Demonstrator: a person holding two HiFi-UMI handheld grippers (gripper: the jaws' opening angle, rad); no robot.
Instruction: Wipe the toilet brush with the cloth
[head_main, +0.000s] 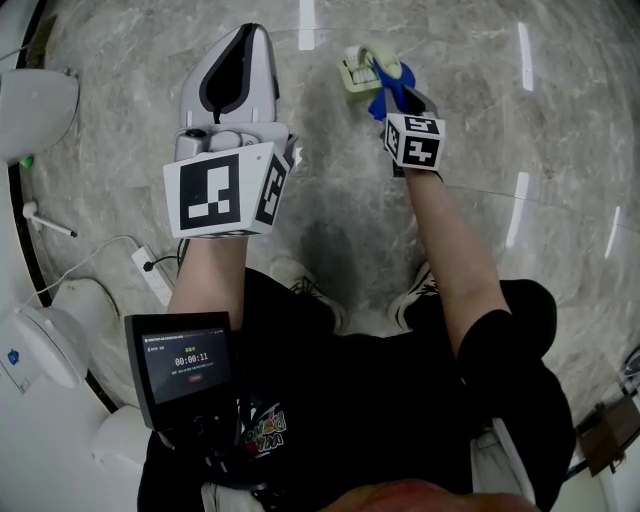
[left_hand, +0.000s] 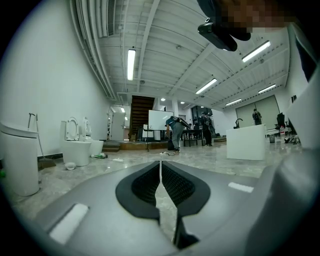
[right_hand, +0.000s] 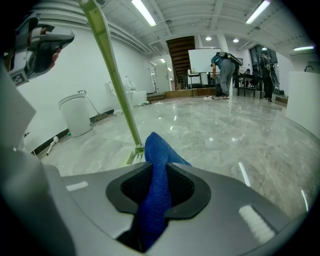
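A pale green toilet brush (head_main: 358, 72) stands on the marble floor, seen almost from above. In the right gripper view its thin green handle (right_hand: 112, 75) rises slanting from just beyond the jaws. My right gripper (head_main: 398, 98) is shut on a blue cloth (right_hand: 156, 195), and the cloth's free end (head_main: 388, 92) reaches the lower part of the brush. My left gripper (head_main: 250, 32) hovers to the left of the brush, apart from it. Its jaws (left_hand: 160, 166) are shut with nothing between them.
White toilets (head_main: 35, 100) (head_main: 40, 350) line the left wall, with a power strip (head_main: 155, 275) and its cable on the floor beside them. A screen device (head_main: 185, 365) hangs at the person's waist. Far off stand people and a white block (left_hand: 245, 142).
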